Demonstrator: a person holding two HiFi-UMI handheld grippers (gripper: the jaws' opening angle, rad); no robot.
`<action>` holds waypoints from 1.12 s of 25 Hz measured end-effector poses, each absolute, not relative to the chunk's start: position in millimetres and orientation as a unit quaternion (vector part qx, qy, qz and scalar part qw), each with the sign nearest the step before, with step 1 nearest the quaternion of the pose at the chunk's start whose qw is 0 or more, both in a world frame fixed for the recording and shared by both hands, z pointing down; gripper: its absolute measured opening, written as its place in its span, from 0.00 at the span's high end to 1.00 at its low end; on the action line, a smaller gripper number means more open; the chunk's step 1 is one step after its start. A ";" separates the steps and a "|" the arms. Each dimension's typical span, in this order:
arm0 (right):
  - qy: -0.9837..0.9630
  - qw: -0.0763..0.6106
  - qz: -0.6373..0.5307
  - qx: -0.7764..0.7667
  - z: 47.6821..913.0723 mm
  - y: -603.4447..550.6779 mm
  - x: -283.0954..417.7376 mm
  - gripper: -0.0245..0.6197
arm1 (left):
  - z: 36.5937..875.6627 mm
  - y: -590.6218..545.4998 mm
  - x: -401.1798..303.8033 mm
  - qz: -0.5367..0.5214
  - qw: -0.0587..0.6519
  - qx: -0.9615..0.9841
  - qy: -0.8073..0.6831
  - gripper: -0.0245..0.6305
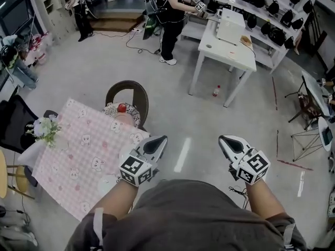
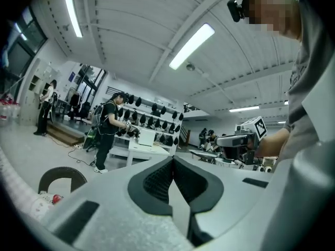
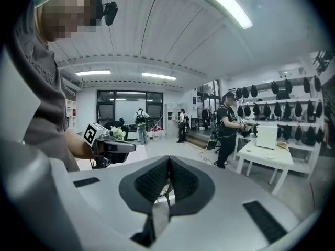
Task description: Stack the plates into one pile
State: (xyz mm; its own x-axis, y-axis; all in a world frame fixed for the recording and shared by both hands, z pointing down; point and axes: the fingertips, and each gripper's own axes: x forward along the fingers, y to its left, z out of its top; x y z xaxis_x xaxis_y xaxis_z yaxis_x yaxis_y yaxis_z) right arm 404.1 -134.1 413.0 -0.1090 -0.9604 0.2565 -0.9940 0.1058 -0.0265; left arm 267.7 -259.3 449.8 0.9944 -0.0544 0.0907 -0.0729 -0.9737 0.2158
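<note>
Plates, apparently one patterned dish (image 1: 113,110) at eleven o'clock on the pink counter (image 1: 78,156); left tool (image 1: 161,140) and right tool (image 1: 224,139) both closed, empty, clear of it; approach step; next, open over a plate.

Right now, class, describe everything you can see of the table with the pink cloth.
The table stands at the head view's left, covered by a pink-and-white checked cloth printed with small white figures. White flowers sit at its left edge. A patterned plate bearing something red lies at its far edge, on it or on the dark chair behind, unclear.
</note>
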 end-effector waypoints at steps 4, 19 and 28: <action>-0.764 0.090 0.092 0.632 408.2 -150.7 416.7 0.97 | 451.4 -265.9 266.3 0.037 0.124 0.989 -0.075 0.95; -0.817 0.111 0.097 0.557 414.2 -168.0 415.7 0.97 | 478.5 -267.7 241.3 0.007 0.242 0.955 -0.174 0.71; -0.857 0.131 0.114 0.485 440.5 -211.2 368.8 0.97 | 568.4 -272.1 174.8 0.017 0.357 0.894 -0.271 0.71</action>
State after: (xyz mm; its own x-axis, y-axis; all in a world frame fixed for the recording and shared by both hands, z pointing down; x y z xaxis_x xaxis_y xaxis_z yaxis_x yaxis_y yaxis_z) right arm 368.8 -211.2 440.5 -0.4954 -0.8011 0.3358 -0.8611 0.5037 -0.0686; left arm 174.8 -272.1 568.4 0.8525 -0.4723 0.2239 -0.4967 -0.5985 0.6285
